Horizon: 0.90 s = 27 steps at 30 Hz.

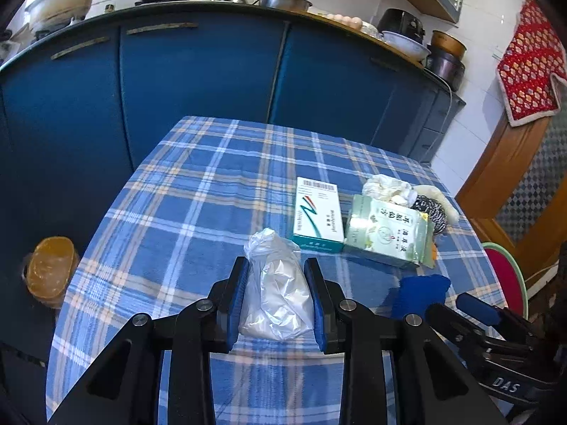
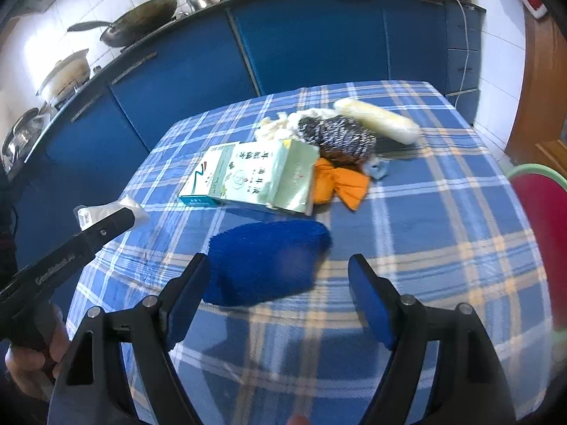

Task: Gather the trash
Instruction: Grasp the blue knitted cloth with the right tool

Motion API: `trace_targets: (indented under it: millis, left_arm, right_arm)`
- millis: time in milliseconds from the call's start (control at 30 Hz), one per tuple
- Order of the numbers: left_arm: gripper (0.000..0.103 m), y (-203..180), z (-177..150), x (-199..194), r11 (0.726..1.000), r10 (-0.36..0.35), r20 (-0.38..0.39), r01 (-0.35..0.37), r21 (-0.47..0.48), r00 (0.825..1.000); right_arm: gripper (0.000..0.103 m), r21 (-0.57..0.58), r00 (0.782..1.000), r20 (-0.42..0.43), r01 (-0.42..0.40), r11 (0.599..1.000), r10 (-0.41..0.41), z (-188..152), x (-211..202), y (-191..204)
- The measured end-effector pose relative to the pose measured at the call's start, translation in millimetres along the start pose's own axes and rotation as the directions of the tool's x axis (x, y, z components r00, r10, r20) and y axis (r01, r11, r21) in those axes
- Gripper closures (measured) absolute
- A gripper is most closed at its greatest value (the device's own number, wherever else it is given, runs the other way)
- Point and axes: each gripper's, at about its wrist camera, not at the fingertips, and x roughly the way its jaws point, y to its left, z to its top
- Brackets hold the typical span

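My left gripper (image 1: 276, 262) is shut on a crumpled clear plastic bag (image 1: 280, 294), held just above the plaid-covered table (image 1: 198, 191). In the right wrist view the same bag (image 2: 110, 210) pokes past that gripper's finger at the left. My right gripper (image 2: 280, 258) stands open over the table, and a blue cloth (image 2: 269, 258) lies between its fingers, blurred, with the pads not pressing on it. Behind the cloth lie a white and green box (image 2: 205, 177), a pale green packet (image 2: 269, 180), an orange wrapper (image 2: 340, 184), a steel scourer (image 2: 336, 134) and crumpled white tissue (image 1: 386, 187).
A pale roll (image 2: 379, 120) lies at the table's far right. Blue cabinets (image 1: 198, 71) with pots on top stand behind the table. A red chair (image 2: 542, 212) is at the right edge. An amber jar (image 1: 49, 269) sits low at the left.
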Motion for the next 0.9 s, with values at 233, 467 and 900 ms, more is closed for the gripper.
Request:
trace_targets:
  millis: [233, 467, 900]
  left_arm:
    - [0.071, 5.2, -3.3, 2.7, 1.000, 0.006, -0.008, -0.006, -0.004, 1.000]
    - [0.071, 1.1, -6.2, 3.6, 1.000, -0.002, -0.015, 0.002, 0.006, 1.000]
    - [0.071, -19.7, -10.3, 0.8, 0.998, -0.028, -0.023, 0.029, 0.050, 0.999]
  right_arm:
    - [0.027, -0.016, 0.999, -0.040, 0.009, 1.000, -0.009, -1.2, 22.1, 7.5]
    - [0.060, -0.029, 0.998, -0.041, 0.040, 0.999, -0.042, -1.6, 30.2, 6.7]
    - [0.075, -0.003, 1.000, 0.013, 0.019, 1.000, -0.019, -2.6, 6.8, -4.2]
